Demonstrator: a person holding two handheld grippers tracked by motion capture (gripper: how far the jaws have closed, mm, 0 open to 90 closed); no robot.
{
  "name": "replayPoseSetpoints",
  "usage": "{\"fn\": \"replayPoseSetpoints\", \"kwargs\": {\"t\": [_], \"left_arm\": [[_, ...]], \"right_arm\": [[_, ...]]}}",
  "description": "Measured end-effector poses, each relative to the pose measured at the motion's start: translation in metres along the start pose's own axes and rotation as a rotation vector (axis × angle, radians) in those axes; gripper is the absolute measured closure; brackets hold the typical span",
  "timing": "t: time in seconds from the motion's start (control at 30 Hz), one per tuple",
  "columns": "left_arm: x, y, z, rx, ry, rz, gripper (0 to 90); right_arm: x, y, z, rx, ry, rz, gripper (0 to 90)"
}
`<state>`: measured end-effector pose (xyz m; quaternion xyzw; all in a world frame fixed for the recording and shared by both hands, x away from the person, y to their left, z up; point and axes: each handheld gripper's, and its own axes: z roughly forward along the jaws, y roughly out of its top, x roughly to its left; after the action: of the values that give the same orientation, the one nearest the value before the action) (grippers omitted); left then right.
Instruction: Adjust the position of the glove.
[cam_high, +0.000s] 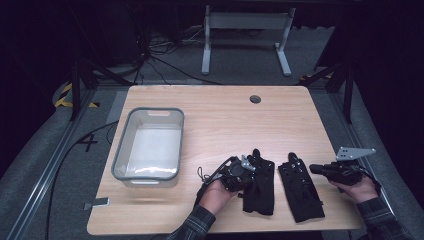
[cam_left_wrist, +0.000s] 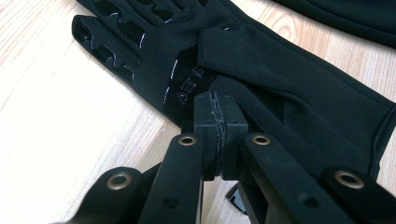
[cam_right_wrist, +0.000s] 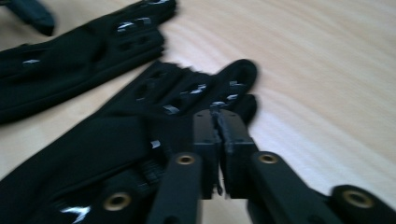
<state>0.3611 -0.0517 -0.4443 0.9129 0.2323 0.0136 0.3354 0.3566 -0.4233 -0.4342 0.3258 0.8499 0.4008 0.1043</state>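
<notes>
Left gripper (cam_high: 248, 169): held in the left hand (cam_high: 216, 192) low at the table's near edge, forearm in a plaid sleeve entering from below; jaws pressed together, pads meeting. Right gripper (cam_high: 316, 169): held in the right hand (cam_high: 359, 189) at the near right, pointing leftward, grey plate on top; jaws closed pad to pad, nothing visibly between them.

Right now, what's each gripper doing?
Left gripper: closed, pinching the left glove.
Right gripper: closed over the right glove; whether fabric is caught cannot be told.
</notes>
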Motion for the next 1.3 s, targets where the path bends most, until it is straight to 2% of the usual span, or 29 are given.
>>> {"fn": "replayPoseSetpoints", "kwargs": {"t": [0.1,0.13,0.17,0.3,0.4,0.5,0.83,0.97,1.3], "left_arm": [[0.0,0.0,0.001,0.008,0.002,0.003,88.8],[0.0,0.0,0.001,0.008,0.002,0.003,88.8],[-0.001,0.0,0.002,0.008,0.0,0.0,88.9],[-0.002,0.0,0.005,0.025,0.0,0.013,88.8],[-0.002,0.0,0.005,0.029,0.002,0.016,88.9],[-0.001,0.0,0.006,0.024,-0.003,0.005,89.0],[-0.003,0.0,0.007,0.021,0.008,0.004,89.0],[-0.004,0.001,0.009,0.018,0.004,-0.01,89.0],[-0.006,0.004,0.012,0.009,0.009,-0.009,88.7]], "right_arm": [[0.012,-0.005,0.002,0.039,0.054,-0.024,89.8],[0.012,-0.005,0.002,0.039,0.054,-0.024,89.8],[0.018,-0.007,0.004,0.059,0.076,-0.044,89.8],[0.025,-0.01,0.01,0.106,0.101,-0.062,89.8],[0.025,-0.011,0.017,0.134,0.098,-0.07,89.8],[0.025,-0.008,0.021,0.126,0.087,-0.056,90.0],[0.026,0.002,0.033,0.119,0.048,-0.055,90.0],[0.028,0.006,0.037,0.119,0.039,-0.067,90.0],[0.033,0.015,0.047,0.123,0.031,-0.081,90.0]]}}
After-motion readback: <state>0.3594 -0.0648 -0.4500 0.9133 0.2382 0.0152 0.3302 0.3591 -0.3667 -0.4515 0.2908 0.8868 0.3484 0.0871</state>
